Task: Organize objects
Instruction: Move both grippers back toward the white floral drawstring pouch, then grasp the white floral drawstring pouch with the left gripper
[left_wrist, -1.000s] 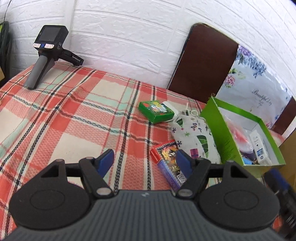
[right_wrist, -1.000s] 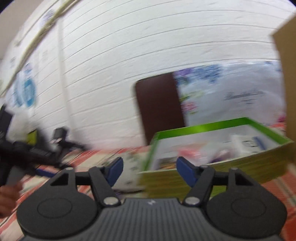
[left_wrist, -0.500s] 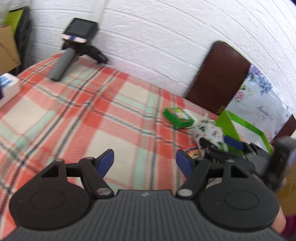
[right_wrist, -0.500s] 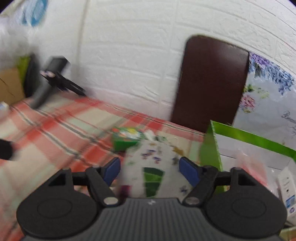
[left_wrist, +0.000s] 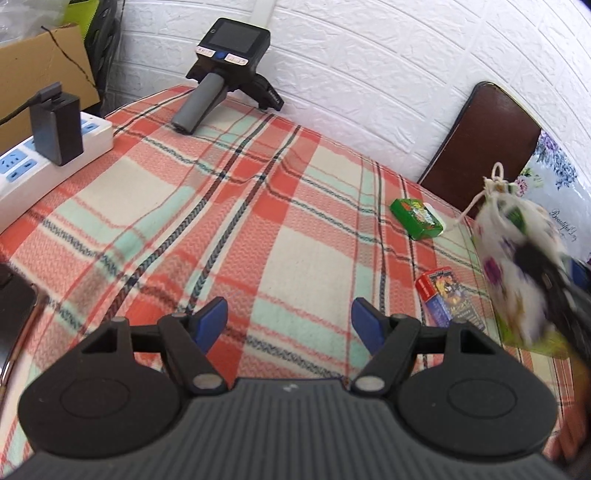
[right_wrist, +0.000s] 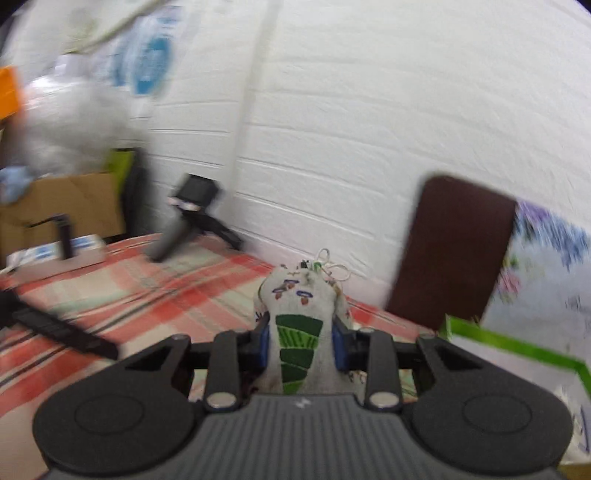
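Observation:
A white drawstring pouch (right_wrist: 299, 295) printed with green leaves sits between the blue pads of my right gripper (right_wrist: 300, 343). Its jaws are closing and the pads press its sides. In the left wrist view the pouch (left_wrist: 513, 251) hangs blurred above the plaid tablecloth (left_wrist: 229, 221) at the right edge. A small green box (left_wrist: 417, 218) and a red and blue card box (left_wrist: 443, 295) lie on the cloth near it. My left gripper (left_wrist: 289, 317) hovers open over bare cloth, holding nothing. The rim of the open green box (right_wrist: 509, 347) shows at the right.
A handheld camera on a grey grip (left_wrist: 225, 66) stands at the far wall. A white power strip (left_wrist: 22, 173) with a black adapter (left_wrist: 55, 129) lies at the left, beside a cardboard box (left_wrist: 40, 74). A brown chair back (left_wrist: 484, 147) stands behind the table.
My right gripper has shut on the pouch and raised it off the cloth. My left gripper has swung to the left, bringing the power strip into view.

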